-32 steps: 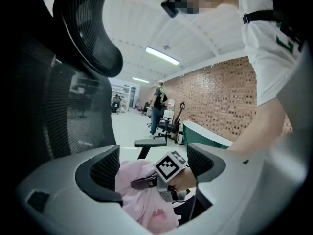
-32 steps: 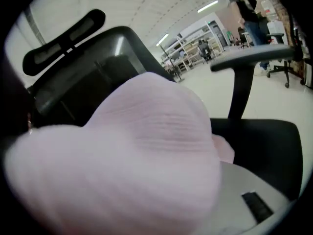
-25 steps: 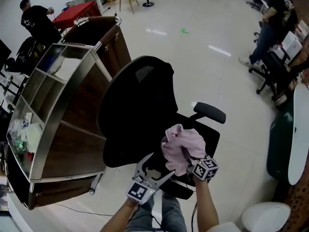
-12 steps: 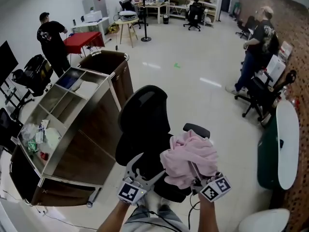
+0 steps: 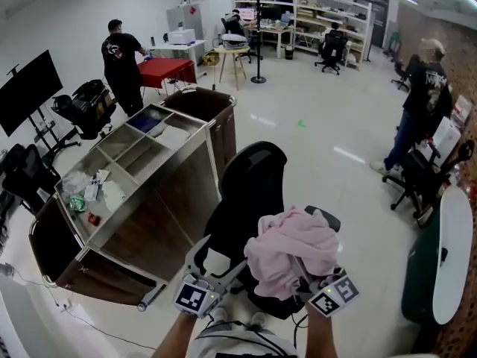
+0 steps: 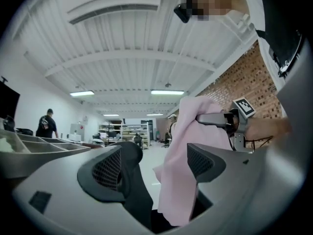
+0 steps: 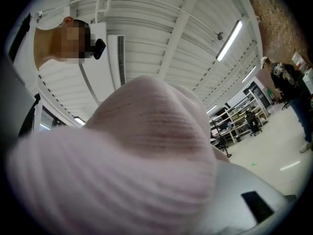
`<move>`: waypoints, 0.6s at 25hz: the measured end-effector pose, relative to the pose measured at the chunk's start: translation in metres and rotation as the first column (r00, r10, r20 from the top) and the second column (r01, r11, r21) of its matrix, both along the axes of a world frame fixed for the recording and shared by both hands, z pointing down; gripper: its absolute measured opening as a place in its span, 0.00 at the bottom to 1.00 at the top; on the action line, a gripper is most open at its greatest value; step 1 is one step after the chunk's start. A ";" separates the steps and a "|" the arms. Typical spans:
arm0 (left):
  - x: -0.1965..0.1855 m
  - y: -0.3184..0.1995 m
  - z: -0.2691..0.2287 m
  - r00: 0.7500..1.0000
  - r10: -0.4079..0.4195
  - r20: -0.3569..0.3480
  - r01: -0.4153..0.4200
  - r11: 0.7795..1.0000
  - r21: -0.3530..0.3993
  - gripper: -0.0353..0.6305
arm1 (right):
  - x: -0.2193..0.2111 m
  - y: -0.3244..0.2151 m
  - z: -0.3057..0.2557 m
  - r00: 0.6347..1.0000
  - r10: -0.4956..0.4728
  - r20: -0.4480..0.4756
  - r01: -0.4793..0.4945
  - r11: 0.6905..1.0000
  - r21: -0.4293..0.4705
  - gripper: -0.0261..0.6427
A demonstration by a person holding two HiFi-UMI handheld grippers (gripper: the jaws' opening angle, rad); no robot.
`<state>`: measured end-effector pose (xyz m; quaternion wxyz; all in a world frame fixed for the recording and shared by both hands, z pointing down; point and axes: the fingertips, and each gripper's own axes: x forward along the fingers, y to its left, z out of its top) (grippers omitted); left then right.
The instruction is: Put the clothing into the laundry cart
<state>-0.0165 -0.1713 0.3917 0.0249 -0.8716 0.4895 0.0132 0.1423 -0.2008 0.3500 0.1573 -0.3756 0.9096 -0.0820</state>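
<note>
A bunched pink garment (image 5: 294,248) hangs over the black office chair (image 5: 250,192), with my right gripper (image 5: 297,265) shut on it. In the right gripper view the pink garment (image 7: 146,146) fills the picture and hides the jaws. My left gripper (image 5: 223,253) stands open and empty just left of the cloth. In the left gripper view the garment (image 6: 178,180) hangs ahead of the right-hand jaw of my left gripper (image 6: 156,165), held from above by the right gripper (image 6: 220,120). The laundry cart (image 5: 190,144), with compartments on top and brown bags at both ends, stands to the left of the chair.
A person in black (image 5: 123,58) stands by a red table (image 5: 168,69) behind the cart. Another person (image 5: 425,95) and office chairs (image 5: 421,181) are at the right. A white-topped table (image 5: 451,252) runs along the right edge. A dark screen (image 5: 26,88) stands at the left.
My right gripper has lifted the pink garment up off the chair seat, and the left gripper has risen beside it. The head view has tilted up, so more of the cart and room shows.
</note>
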 end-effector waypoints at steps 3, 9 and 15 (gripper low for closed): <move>-0.032 0.013 -0.011 0.993 -0.120 -0.001 0.120 0.993 0.014 0.67 | -0.035 0.003 -0.013 0.994 -0.107 0.012 0.106 0.994 0.021 0.36; -0.108 0.057 -0.026 0.931 -0.366 -0.013 0.366 0.930 0.031 0.67 | -0.123 0.021 -0.038 0.926 -0.375 0.050 0.371 0.926 0.070 0.36; -0.203 0.119 -0.026 0.785 -0.619 0.017 0.619 0.785 0.039 0.67 | -0.234 0.044 -0.043 0.792 -0.607 0.064 0.601 0.794 0.086 0.36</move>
